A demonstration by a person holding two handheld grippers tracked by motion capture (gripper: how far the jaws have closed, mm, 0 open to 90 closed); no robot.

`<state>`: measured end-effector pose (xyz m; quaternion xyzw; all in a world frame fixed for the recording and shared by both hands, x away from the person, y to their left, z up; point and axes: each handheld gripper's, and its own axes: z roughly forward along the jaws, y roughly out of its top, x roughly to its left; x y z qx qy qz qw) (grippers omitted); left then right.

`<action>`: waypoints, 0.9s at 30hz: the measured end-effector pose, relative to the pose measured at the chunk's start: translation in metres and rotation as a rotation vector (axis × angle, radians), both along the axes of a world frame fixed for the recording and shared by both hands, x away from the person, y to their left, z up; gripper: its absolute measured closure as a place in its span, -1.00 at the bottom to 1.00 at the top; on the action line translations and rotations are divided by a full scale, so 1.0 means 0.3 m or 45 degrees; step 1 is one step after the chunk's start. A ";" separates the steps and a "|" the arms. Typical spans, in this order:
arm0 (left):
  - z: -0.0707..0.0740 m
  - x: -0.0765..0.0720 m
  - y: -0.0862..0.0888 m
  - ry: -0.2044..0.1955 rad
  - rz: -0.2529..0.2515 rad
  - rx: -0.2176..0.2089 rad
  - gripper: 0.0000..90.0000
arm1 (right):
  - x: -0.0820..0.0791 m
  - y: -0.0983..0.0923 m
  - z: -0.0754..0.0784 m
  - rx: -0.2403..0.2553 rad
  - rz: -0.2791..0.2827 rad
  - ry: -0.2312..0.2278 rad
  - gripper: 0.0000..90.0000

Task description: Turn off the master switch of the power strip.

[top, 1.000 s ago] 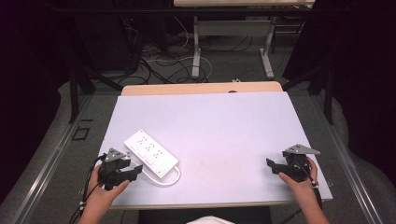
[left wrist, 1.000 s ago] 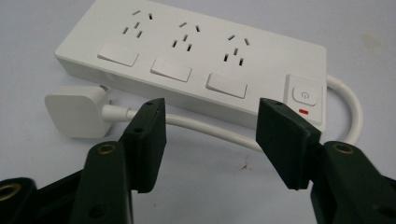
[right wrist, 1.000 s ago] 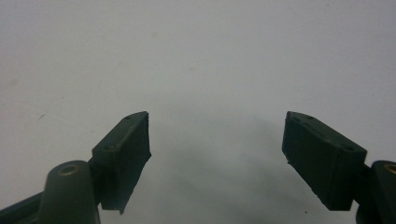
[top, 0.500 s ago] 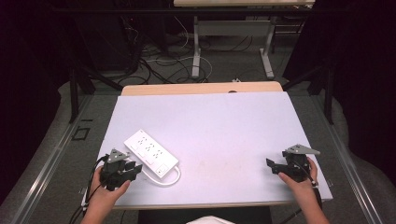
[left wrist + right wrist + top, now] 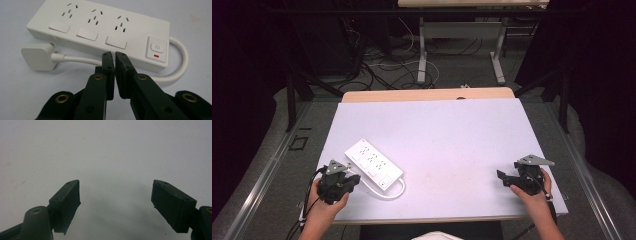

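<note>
High view: white table (image 5: 452,145), cabled floor (image 5: 397,70).

- High view: fixed above the near edge, looking forward and down over the whole table (image 5: 452,135) to the floor beyond.
- Left gripper view: low and close, facing the power strip (image 5: 100,30), which the high view shares.
- Right gripper view: close above bare tabletop.

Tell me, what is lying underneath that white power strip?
The power strip lies flat on the white table. Its cord and plug lie beside it, not beneath. Whatever lies under its body is covered.
</note>
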<state>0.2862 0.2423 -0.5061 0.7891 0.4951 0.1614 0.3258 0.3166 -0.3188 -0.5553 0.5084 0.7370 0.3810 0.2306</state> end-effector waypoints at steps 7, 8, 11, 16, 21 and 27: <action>0.015 0.000 0.007 0.025 -0.018 0.019 1.00 | -0.002 0.006 0.003 -0.006 0.016 -0.004 -0.51; 0.016 -0.001 0.004 0.027 -0.012 0.012 1.00 | -0.002 0.007 0.003 -0.016 0.015 -0.005 -0.51; 0.023 0.002 0.000 0.025 -0.020 0.019 1.00 | -0.002 0.011 0.003 -0.007 0.017 0.001 -0.51; 0.032 0.007 -0.010 0.035 -0.013 0.009 1.00 | -0.002 0.010 0.003 -0.012 0.019 -0.004 -0.51; 0.045 0.015 -0.035 0.029 -0.029 0.008 1.00 | -0.004 0.010 0.005 -0.011 0.017 -0.009 -0.51; 0.064 0.029 -0.070 0.039 -0.073 0.020 1.00 | -0.006 0.011 0.005 -0.008 0.013 -0.009 -0.51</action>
